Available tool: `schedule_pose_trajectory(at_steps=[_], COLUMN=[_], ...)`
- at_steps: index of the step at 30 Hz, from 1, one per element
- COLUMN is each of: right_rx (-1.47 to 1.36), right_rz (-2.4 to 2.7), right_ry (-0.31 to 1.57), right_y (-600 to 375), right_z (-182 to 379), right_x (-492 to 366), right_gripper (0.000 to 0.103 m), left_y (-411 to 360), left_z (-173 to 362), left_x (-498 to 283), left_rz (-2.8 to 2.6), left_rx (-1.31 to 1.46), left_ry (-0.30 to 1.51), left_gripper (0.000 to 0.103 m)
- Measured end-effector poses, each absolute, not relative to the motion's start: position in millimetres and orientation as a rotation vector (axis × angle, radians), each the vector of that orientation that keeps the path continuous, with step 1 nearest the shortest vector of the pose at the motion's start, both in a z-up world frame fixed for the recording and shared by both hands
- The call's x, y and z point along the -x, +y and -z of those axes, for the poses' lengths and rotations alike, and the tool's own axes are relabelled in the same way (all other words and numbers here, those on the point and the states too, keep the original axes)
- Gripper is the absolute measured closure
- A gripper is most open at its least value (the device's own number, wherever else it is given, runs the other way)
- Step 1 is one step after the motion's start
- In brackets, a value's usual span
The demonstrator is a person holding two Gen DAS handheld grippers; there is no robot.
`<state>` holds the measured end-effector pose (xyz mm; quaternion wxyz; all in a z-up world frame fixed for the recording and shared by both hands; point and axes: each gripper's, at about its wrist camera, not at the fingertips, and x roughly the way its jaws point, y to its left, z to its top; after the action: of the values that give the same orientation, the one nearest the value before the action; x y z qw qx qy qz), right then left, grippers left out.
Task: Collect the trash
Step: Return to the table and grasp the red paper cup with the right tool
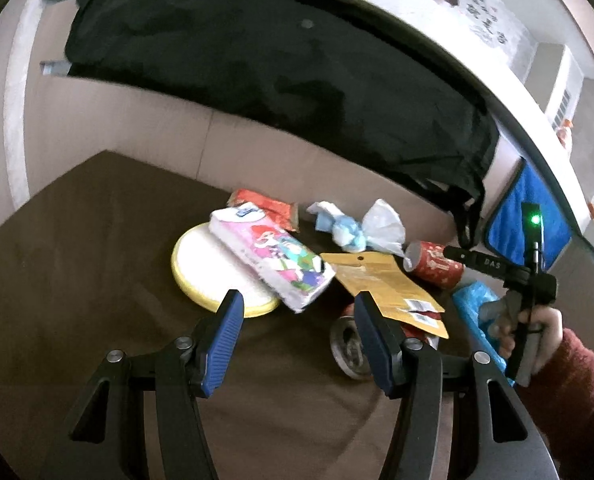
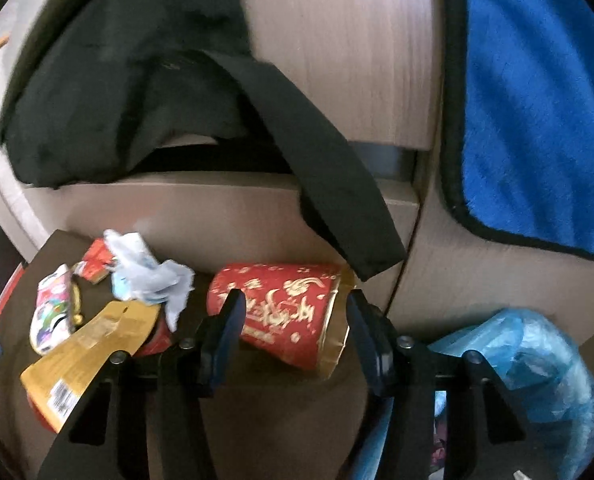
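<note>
On the dark brown counter point(image 1: 77, 240) the trash lies in a loose line toward its far edge. Furthest left is a round white disc with a yellow rim point(image 1: 213, 276), and a soft pink printed tissue pack point(image 1: 271, 258) leans across it; the pack looks light and squashy, best pinched across its short side. Behind it a red crinkled snack wrapper point(image 1: 271, 206) sits near the far edge. Next comes a knotted pale blue and white plastic wad point(image 1: 357, 226), limp and featherlight, which would take a pinch at the knot. In front of it a flat gold foil pouch point(image 1: 381, 284) overlaps a red metal can lying on its side point(image 1: 349, 344); the pouch seems slick and thin, so an edge grip suits it.

The left hand-held gripper point(image 1: 297, 308) hovers with its jaws spread wide and nothing between them, above the pouch's near corner.

Further right, a red paper cup with gold lettering point(image 2: 281, 316) lies on its side by the counter's far right edge. It is probably light and easily crushed, so a gentle squeeze across the wall near the stiffer rim looks safest. The right hand-held gripper point(image 2: 293, 312) is spread open, straddling the cup without pressing on it. At the right end a crumpled blue plastic bag point(image 2: 537, 364) hangs beside the counter, likely the collecting bag.
</note>
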<state>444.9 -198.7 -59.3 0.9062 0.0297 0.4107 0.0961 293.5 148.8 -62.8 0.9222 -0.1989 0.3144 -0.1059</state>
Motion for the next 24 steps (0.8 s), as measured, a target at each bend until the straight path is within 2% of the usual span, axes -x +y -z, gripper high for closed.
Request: schedule_pose_trajectory(at_steps=[3,5,7,9,24], right_rx=[-0.112,-0.124,-0.103,-0.078,-0.094], right_rz=[-0.229,-0.270,-0.344,-0.426,-0.546], right_ry=[0.881,0.889,0.905,0.924,0.922], right_y=[-197,-191,-175,-159,-165], right_z=[70,71,72,72,46], right_x=[-452,-449,-443,-434,-340], right_gripper=[0.055,0.066,0.084,0.094,0.098], left_y=[155,156,156,155,129], left_z=[64,63,62,64,64], left_x=[-294,-294,-294,-294,-297], left_rz=[0.214,0.213,0.214,0.219,0.277], left_rx=[0.445,0.447,0.446,0.449,0.457], left_ry=[0.648,0.641,0.641,0.650,0.731], left_gripper=[0.045,0.045,0.045,0.045,0.045])
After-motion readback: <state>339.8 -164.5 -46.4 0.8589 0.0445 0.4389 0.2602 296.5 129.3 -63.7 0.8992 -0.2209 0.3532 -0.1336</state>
